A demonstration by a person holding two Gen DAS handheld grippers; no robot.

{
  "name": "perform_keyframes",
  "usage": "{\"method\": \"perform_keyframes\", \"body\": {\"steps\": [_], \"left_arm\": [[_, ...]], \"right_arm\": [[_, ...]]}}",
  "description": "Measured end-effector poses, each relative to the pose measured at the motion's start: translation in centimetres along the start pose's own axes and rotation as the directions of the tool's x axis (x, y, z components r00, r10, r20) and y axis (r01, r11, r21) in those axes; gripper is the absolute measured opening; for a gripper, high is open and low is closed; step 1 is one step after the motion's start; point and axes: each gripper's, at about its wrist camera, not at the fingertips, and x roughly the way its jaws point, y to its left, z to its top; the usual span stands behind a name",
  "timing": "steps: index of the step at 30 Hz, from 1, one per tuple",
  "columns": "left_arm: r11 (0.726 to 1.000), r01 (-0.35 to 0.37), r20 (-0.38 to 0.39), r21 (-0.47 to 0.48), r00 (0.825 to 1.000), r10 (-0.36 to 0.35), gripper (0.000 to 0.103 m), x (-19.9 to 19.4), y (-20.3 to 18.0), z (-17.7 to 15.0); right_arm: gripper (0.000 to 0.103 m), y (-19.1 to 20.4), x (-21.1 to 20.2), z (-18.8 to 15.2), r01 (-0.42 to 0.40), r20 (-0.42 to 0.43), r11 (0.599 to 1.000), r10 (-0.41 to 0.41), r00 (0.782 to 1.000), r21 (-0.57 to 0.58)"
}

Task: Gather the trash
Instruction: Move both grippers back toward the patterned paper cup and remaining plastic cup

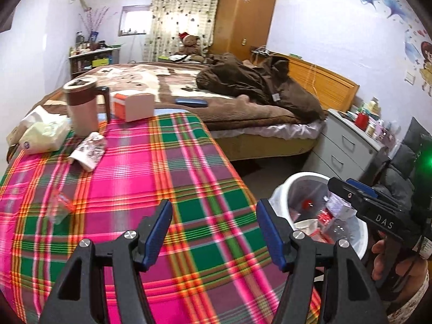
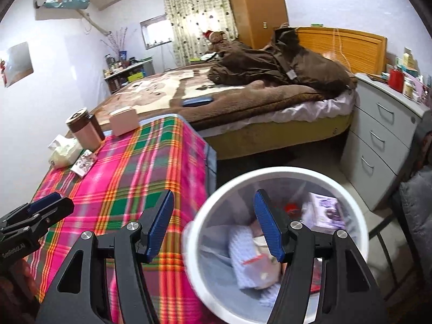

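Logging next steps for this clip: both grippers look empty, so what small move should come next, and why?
Probably send the open left gripper forward-left to the crumpled clear wrapper with red print on the pink-and-green plaid tablecloth. It lies nearest, while the open right gripper hangs empty over the white round trash bin, which already holds trash.

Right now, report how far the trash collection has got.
Done: the white bin beside the table already holds wrappers and a small box. In hand: nothing; the right tool hangs open over the bin, the left tool open over the plaid tablecloth. Left: a crumpled paper cup and a clear wrapper lie on the cloth.
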Motion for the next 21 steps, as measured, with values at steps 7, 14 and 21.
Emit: {"method": "perform_keyframes", "body": {"steps": [7,14,21], "left_arm": [[0.998,-0.045,0.007,-0.038,0.999,0.045,0.067,-0.9,2.9,-0.2],[0.989,-0.120,0.016,-0.090,0.992,0.122,0.069,-1.8,6.7,-0.6],[0.965,-0.203,-0.002,-0.167,0.979,0.205,0.070,-2.1,11.4,-1.6]], "right_arm": [[0.063,3.1,0.8,0.3,-0.045,0.000,0.998,0.045,0.999,-0.044],[0.063,6.1,2.1,0.4,-0.103,-0.024,0.991,0.102,0.995,-0.079],[0.063,8.7,3.2,0.5,-0.152,-0.042,0.983,0.149,0.988,-0.100]]}}
